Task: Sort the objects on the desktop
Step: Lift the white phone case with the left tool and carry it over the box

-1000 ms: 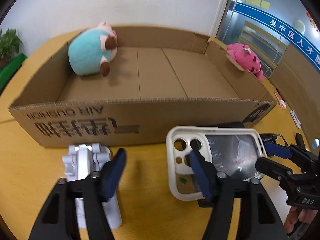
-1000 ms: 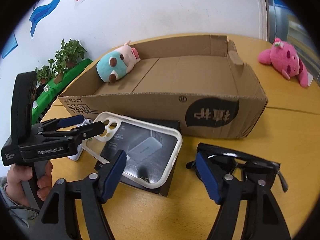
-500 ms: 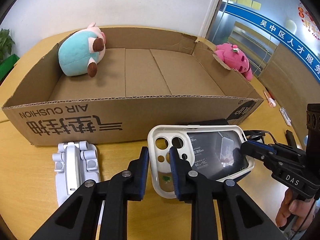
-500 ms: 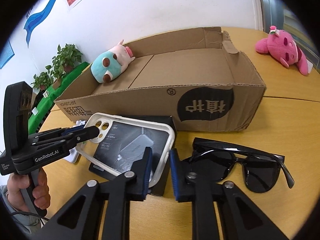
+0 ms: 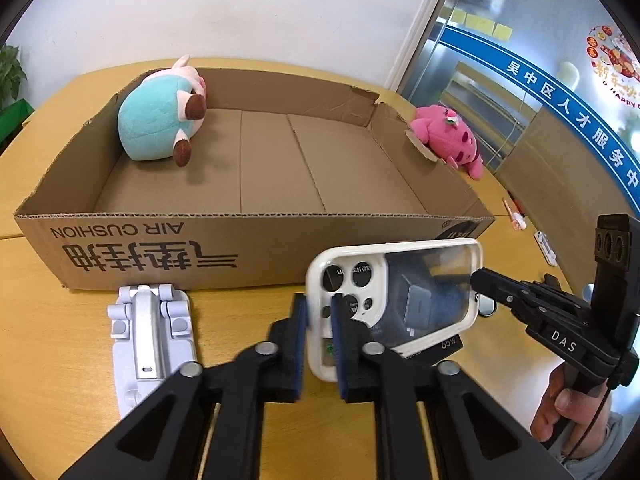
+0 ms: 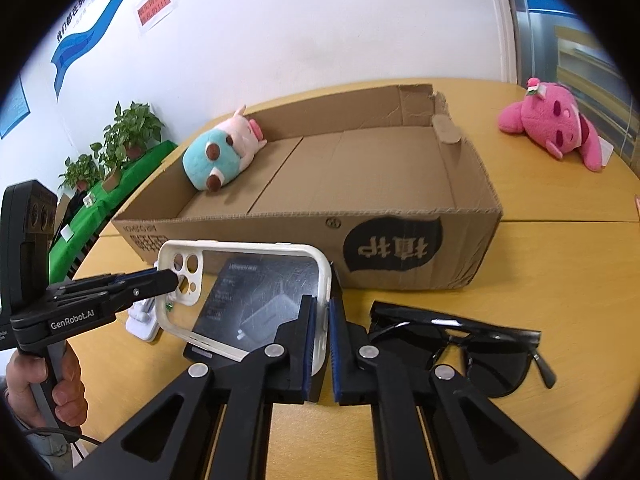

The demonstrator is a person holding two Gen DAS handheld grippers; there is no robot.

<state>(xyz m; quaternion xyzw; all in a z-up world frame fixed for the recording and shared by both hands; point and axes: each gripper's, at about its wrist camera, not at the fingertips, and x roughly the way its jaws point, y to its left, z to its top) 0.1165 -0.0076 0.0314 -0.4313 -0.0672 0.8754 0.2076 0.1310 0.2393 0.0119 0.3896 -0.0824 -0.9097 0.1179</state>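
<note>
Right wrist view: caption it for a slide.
Both grippers, right gripper and left gripper, clamp opposite ends of the white phone case before the cardboard box.

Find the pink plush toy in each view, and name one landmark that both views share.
Left wrist view: pink plush toy at upper right, behind the cardboard box's far right corner.
Right wrist view: pink plush toy at upper right, on the table, apart from the box.
Shared landmark: the teal plush toy inside the box.

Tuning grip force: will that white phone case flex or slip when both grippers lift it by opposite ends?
The phone case is an empty shell with a thin rim, so probably light and somewhat bendy. The left gripper and right gripper pinch only rim, so it may twist. The clear glossy back looks slippery.
</note>
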